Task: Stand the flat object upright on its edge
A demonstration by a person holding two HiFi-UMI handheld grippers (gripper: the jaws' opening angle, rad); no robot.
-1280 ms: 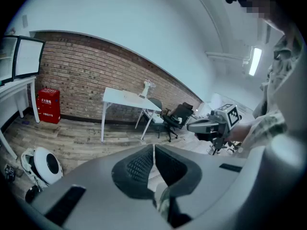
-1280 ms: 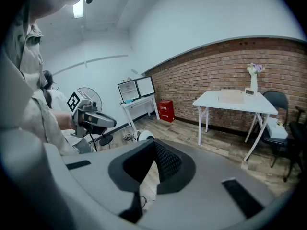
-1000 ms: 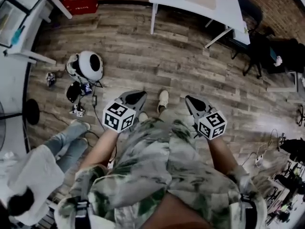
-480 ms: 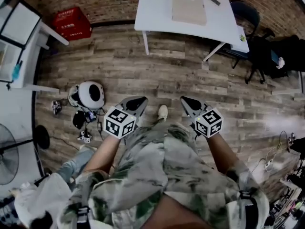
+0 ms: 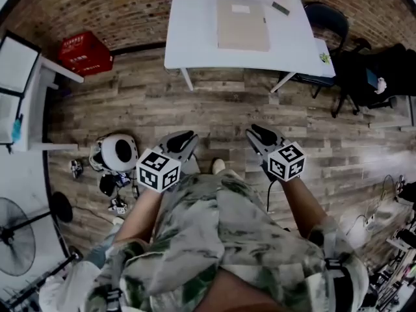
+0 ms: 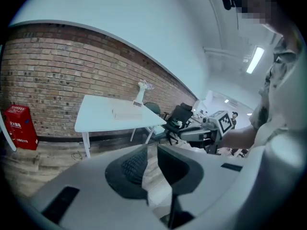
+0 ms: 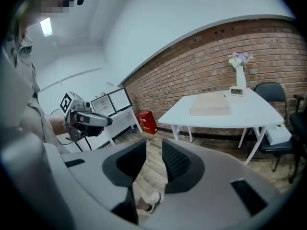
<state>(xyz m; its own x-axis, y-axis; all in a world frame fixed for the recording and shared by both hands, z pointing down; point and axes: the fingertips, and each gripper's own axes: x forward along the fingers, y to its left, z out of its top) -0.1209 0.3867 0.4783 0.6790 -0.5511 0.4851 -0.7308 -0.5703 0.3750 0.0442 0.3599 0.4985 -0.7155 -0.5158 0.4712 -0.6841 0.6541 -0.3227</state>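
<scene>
The flat object, a beige board-like slab [image 5: 242, 23], lies flat on a white table [image 5: 195, 34] ahead of me, across a stretch of wooden floor. It also shows lying flat as the slab [image 6: 127, 113] in the left gripper view and the slab [image 7: 210, 110] in the right gripper view. My left gripper [image 5: 185, 139] and right gripper [image 5: 257, 134] are held side by side in front of my waist, far short of the table. The left gripper [image 6: 152, 148] has a narrow gap and its jaws are opening. The right gripper [image 7: 154, 143] stands wider, also opening. Nothing is between either pair.
On the table's far end stand a vase of flowers [image 7: 238, 73] and a small card stand [image 7: 235, 91]. A black chair [image 5: 327, 18] is behind the table. A red crate [image 5: 82, 51] and white shelves [image 5: 18, 77] are at the left, and a round white device with cables [image 5: 120, 152] lies on the floor.
The table with the slab has come fully into view, lower in the picture. The grippers stay in front of my waist. The seated person at lower left has dropped out of view.
</scene>
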